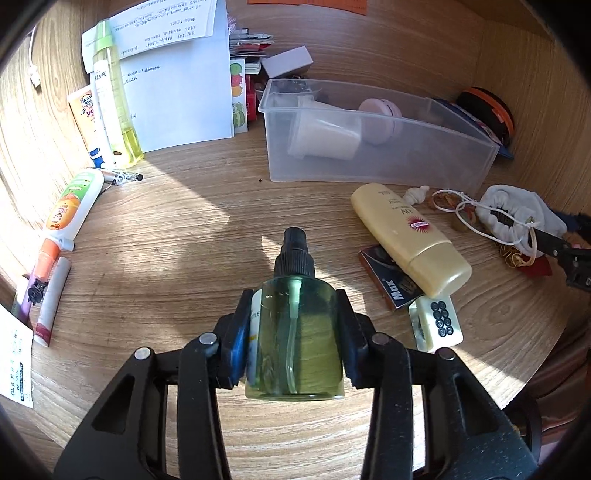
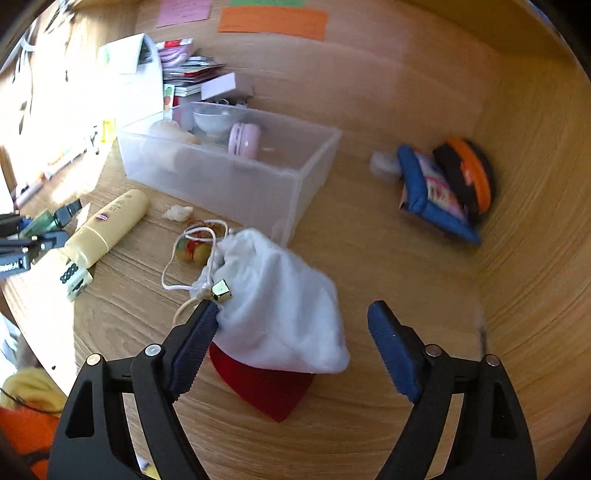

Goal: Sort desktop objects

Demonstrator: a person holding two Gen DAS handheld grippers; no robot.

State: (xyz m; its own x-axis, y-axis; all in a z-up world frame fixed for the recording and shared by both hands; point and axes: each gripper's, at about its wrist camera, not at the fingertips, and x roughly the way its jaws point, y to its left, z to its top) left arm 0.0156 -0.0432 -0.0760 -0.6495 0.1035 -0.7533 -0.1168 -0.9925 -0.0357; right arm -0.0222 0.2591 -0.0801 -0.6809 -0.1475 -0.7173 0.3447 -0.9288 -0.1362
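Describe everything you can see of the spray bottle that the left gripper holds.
The spray bottle is small, of clear green-tinted plastic, with a black pump top and a pale dip tube inside. A white label shows on its left side. It looks nearly empty of liquid, though this is hard to tell. The left hand-held gripper is shut on its body, pump pointing away, above the wooden desk. Only the pads touch it.

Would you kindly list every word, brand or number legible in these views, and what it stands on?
"UV" – cream sunscreen bottle.
"Max" – dark matchbox beneath it.
"SPO…" – orange-white tube, partly hidden.
Printed papers, wall notes: too small to read.
Mahjong tile: circles only.
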